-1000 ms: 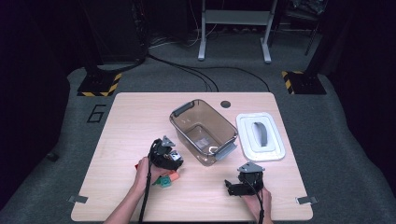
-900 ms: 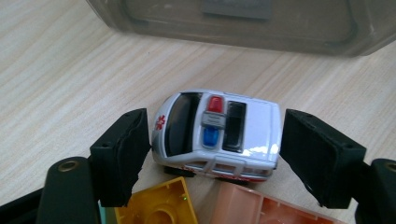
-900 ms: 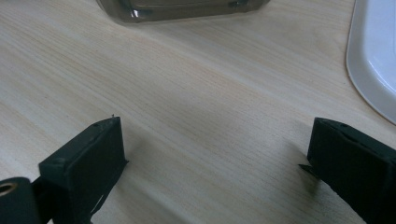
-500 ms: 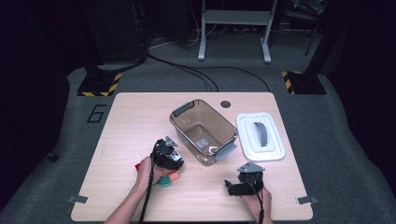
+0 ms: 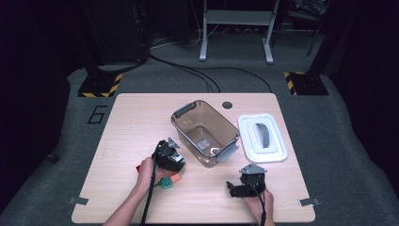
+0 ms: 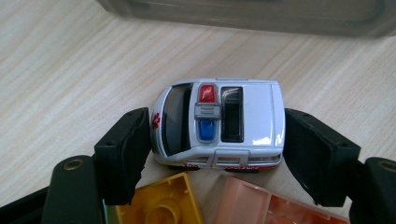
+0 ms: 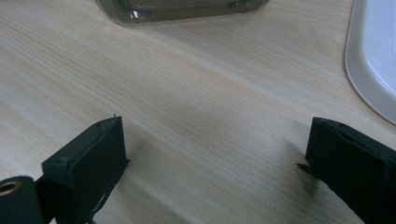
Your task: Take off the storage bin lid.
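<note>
The right gripper (image 5: 235,187) rests at the near right of the table (image 5: 127,122), jaws wide apart around bare wood. Left of it, the left gripper (image 6: 217,140) has its jaws set on either side of a white toy ambulance (image 6: 219,122), touching or nearly so at both ends, with a yellow block (image 6: 161,203) and an orange block (image 6: 275,207) just nearer. To grip well, I judge the jaws should close squarely on the ambulance's ends, clear of the blocks. Beyond stands the open brown bin (image 5: 207,132), its white lid (image 5: 262,137) to the right.
</note>
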Action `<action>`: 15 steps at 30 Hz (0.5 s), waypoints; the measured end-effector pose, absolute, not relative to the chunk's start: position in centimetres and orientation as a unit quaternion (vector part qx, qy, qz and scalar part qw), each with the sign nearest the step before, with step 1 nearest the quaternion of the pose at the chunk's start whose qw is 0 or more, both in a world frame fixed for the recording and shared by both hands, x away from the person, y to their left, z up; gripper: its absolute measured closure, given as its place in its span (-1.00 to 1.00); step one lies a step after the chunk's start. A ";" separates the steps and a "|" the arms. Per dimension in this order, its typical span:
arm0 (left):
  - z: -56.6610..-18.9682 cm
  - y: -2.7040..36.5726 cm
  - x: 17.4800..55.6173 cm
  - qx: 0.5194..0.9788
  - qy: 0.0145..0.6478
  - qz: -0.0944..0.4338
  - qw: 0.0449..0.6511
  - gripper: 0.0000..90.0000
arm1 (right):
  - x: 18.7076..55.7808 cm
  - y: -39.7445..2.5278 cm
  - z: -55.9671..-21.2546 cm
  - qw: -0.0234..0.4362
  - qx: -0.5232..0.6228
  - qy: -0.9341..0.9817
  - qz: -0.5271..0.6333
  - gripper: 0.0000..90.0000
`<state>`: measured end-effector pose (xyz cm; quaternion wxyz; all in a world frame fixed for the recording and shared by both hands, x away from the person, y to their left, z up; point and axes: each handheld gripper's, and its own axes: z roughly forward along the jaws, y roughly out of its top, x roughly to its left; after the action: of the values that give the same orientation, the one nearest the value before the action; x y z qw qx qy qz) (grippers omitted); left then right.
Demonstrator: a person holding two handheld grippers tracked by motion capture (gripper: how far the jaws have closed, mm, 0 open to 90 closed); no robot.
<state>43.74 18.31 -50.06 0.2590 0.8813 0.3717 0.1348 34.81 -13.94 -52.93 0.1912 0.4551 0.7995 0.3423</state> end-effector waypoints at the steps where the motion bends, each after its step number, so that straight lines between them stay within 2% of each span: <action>1: -50.0 18.3 43.7 0.881 0.372 0.133 0.262 -0.41 | 34.8 -13.9 -52.9 0.191 0.455 0.799 0.342 -0.91; 4: -49.5 18.6 43.5 0.876 0.370 0.144 0.275 -0.34 | 34.8 -13.9 -52.9 0.192 0.456 0.799 0.342 -0.90; 5: -48.9 18.8 43.2 0.870 0.366 0.159 0.290 -0.23 | 34.8 -13.9 -52.9 0.192 0.456 0.799 0.342 -0.90; 6: -48.6 19.1 43.2 0.868 0.364 0.162 0.297 0.22 | 34.8 -13.9 -52.9 0.192 0.456 0.799 0.342 -0.90; 7: -48.7 19.2 43.4 0.874 0.364 0.146 0.287 0.31 | 34.8 -13.9 -52.9 0.192 0.456 0.799 0.342 -0.90; 9: -49.3 19.2 43.7 0.877 0.369 0.137 0.277 0.15 | 34.8 -14.0 -52.9 0.192 0.455 0.800 0.342 -0.90; 13: -49.4 19.5 43.7 0.870 0.371 0.129 0.298 -0.01 | 34.8 -13.9 -52.9 0.192 0.456 0.799 0.342 -0.90; 15: -49.2 19.4 43.7 0.866 0.372 0.140 0.303 -0.09 | 34.8 -13.9 -52.9 0.192 0.456 0.799 0.342 -0.90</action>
<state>43.71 19.42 -49.17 0.3027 0.8662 0.3719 0.1403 34.81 -13.94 -52.93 0.1920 0.4559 0.7989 0.3422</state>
